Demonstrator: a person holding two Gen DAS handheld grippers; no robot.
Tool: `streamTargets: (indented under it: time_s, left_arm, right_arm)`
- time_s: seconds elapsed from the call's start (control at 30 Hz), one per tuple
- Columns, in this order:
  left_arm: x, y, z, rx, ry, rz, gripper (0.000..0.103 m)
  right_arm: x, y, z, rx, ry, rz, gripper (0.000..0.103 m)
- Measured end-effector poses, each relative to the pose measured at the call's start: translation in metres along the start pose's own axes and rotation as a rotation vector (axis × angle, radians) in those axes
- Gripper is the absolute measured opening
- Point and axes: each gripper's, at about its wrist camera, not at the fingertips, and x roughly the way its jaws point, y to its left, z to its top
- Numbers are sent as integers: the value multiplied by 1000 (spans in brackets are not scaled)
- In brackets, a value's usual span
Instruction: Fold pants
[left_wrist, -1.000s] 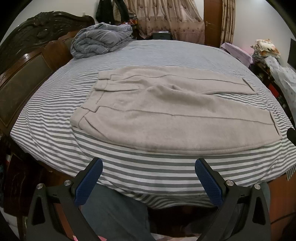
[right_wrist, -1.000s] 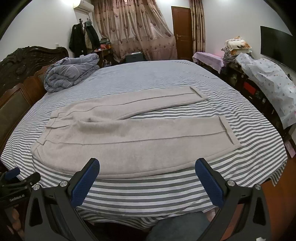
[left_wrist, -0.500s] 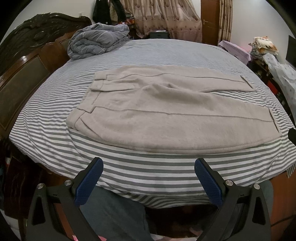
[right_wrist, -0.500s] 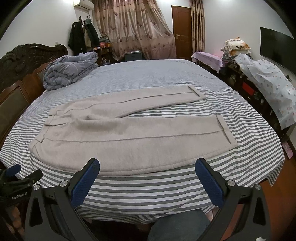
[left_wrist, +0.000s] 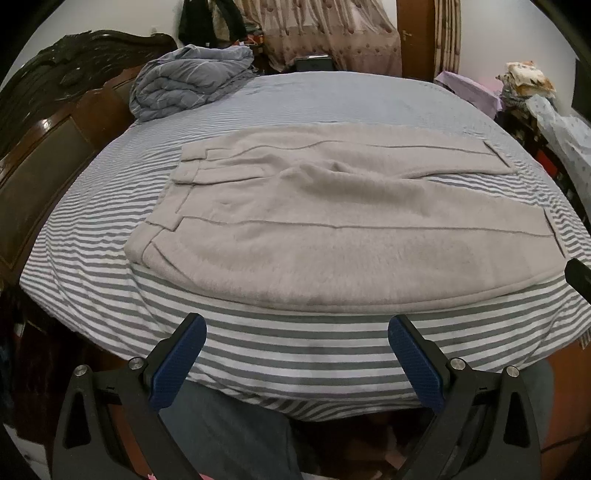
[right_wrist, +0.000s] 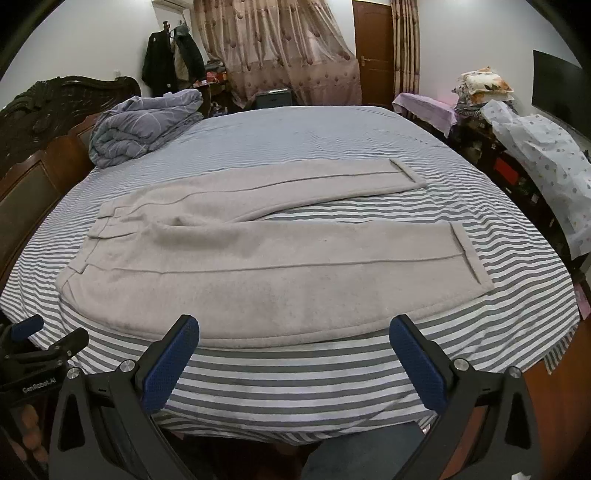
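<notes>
Here, one pair of pants (right_wrist: 258, 266) lies flat; two tongs, left tongs (left_wrist: 297, 354) and right tongs (right_wrist: 295, 350), both spread.

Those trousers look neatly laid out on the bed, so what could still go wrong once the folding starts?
The pants are thick and fuzzy, so a hand-held gripper might pinch only the top layer. Both the left hand-held gripper and the right hand-held gripper are open, short of the cloth. The near leg lies close to the bed edge and could slide off. The spread legs may fold crooked.

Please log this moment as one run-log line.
stage: pre-grasp | pants: flat, unfolded, on bed | left gripper: open, empty | right gripper: open, empty
</notes>
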Motion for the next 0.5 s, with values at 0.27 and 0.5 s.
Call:
streamTargets:
  time_s: [0.27, 0.5]
  left_arm:
    - [9, -9, 9, 23, 6, -3, 98]
    - [16, -12, 17, 32, 8, -11, 98]
  right_arm:
    - [11, 0, 5, 13, 5, 8, 102]
    - [16, -2, 9, 19, 4, 14, 102]
